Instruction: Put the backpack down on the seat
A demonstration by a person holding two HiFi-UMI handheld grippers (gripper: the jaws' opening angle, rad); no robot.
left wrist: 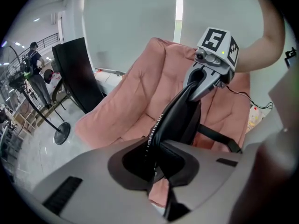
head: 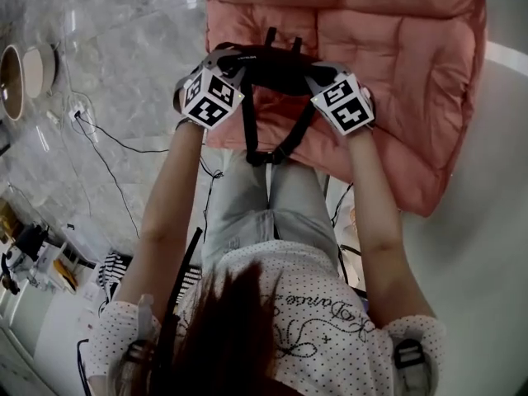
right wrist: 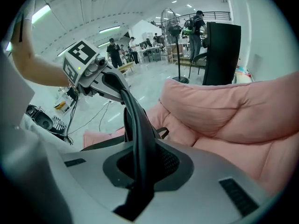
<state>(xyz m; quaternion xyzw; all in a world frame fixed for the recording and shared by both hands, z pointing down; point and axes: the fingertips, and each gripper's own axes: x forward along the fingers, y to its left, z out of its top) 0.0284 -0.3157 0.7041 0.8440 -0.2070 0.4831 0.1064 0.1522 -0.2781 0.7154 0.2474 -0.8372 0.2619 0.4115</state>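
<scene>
Right gripper (right wrist: 140,171) clamps black backpack strap (right wrist: 134,120) near pink seat (right wrist: 233,111).

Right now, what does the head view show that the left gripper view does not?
Head view only: the holder's legs and the floor cables. Left gripper view only: a black upright panel, a fan stand and a bystander in the background. Both: the pink seat, the black backpack and the right gripper shut on it.

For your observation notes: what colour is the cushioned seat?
Pink; the seat shows best in the head view.
</scene>
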